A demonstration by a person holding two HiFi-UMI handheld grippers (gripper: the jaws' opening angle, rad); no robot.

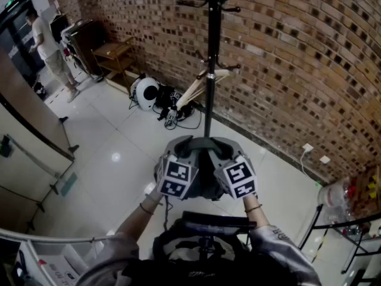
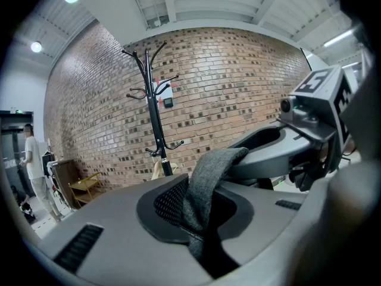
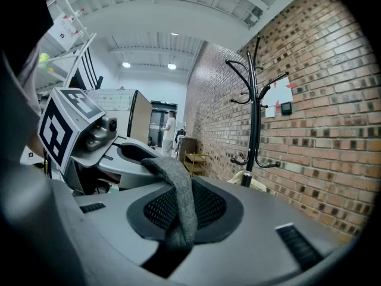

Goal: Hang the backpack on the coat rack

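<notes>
A black coat rack (image 1: 208,70) stands against the brick wall straight ahead. It also shows in the left gripper view as the coat rack (image 2: 156,118) and in the right gripper view as the coat rack (image 3: 255,118). The dark backpack (image 1: 202,246) hangs low and close to me. Its grey fabric strap (image 2: 205,183) runs up between both grippers. My left gripper (image 1: 181,151) is shut on the strap, and my right gripper (image 1: 221,152) is shut on the same strap (image 3: 178,195). The two are side by side, well short of the rack's hooks.
A beige thing (image 1: 193,91) hangs low on the rack. A white round object (image 1: 144,92) and cables lie on the floor by its base. A wooden shelf (image 1: 116,55) and a person (image 1: 47,46) are at the far left. A metal stand with bottles (image 1: 351,204) is at the right.
</notes>
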